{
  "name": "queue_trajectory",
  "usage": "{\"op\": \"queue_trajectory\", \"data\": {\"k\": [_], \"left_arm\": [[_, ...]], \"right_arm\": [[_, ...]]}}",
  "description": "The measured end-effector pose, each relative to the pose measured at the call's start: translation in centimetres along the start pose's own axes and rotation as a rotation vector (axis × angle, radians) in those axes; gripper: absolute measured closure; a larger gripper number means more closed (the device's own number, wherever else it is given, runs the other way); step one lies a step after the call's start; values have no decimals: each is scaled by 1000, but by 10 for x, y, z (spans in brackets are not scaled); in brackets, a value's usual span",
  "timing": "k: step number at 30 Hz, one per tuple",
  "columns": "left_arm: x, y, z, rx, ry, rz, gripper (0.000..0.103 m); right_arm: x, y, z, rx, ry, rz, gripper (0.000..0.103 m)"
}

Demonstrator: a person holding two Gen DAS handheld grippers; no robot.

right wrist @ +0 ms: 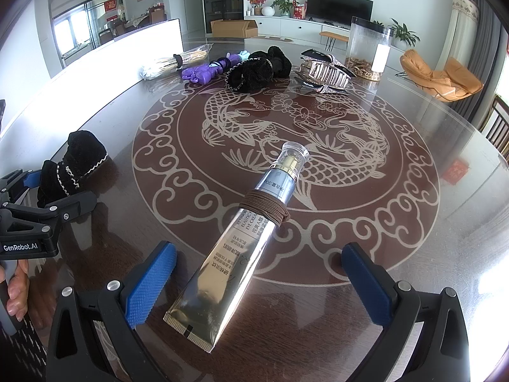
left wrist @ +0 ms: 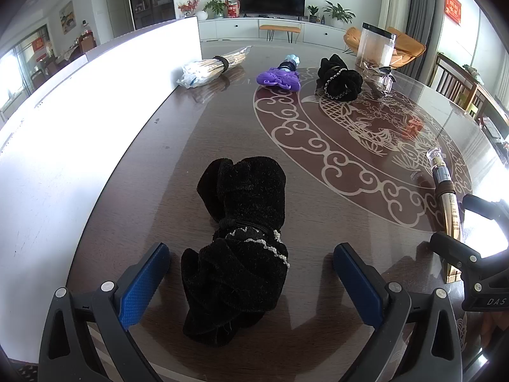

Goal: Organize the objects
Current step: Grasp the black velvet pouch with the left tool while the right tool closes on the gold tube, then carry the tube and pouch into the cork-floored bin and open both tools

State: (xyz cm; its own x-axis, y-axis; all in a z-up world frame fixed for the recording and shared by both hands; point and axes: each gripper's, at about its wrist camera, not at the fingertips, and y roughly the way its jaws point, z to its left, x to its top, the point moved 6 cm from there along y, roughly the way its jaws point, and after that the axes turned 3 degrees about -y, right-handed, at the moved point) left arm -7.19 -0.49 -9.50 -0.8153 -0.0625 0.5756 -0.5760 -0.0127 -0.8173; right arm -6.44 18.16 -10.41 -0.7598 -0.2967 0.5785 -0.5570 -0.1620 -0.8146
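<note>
The left claw is spread wide, its blue pads either side of a black velvet scrunchie bundle lying on the bench, not touching it; the bundle's long axis runs up the frame from the claw. The right claw is likewise spread around a gold cream tube, whose clear cap points to the upper right and whose crimped end lies lower centre. Its label reads "ELASTIC EYE CREAM". A brown hair tie wraps it.
</note>
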Motion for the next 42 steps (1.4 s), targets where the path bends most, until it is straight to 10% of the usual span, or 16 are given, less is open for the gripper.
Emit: {"op": "queue_trajectory", "data": {"k": [21, 31, 33, 34, 35, 42], "left_arm": [[-1, -1, 0, -1, -2, 0, 0], [-1, -1, -1, -7, 3, -3, 5], [0, -7, -1, -12, 9, -39, 25], [0, -9, -2, -14, 15, -51, 42], [1, -12, -3, -16, 27, -66, 67], [9, -43, 17, -170, -111, -151, 67]], "right_arm": [[-2, -2, -1, -1, 6, 20, 0], [-4, -10, -19, -1, 220, 126, 1], [3, -5, -14, -24, 198, 117, 10], [5, -3, -8, -86, 139, 121, 29], [8, -6, -3, -72, 117, 94, 70], [20, -44, 11, 11, 106, 17, 77]]}}
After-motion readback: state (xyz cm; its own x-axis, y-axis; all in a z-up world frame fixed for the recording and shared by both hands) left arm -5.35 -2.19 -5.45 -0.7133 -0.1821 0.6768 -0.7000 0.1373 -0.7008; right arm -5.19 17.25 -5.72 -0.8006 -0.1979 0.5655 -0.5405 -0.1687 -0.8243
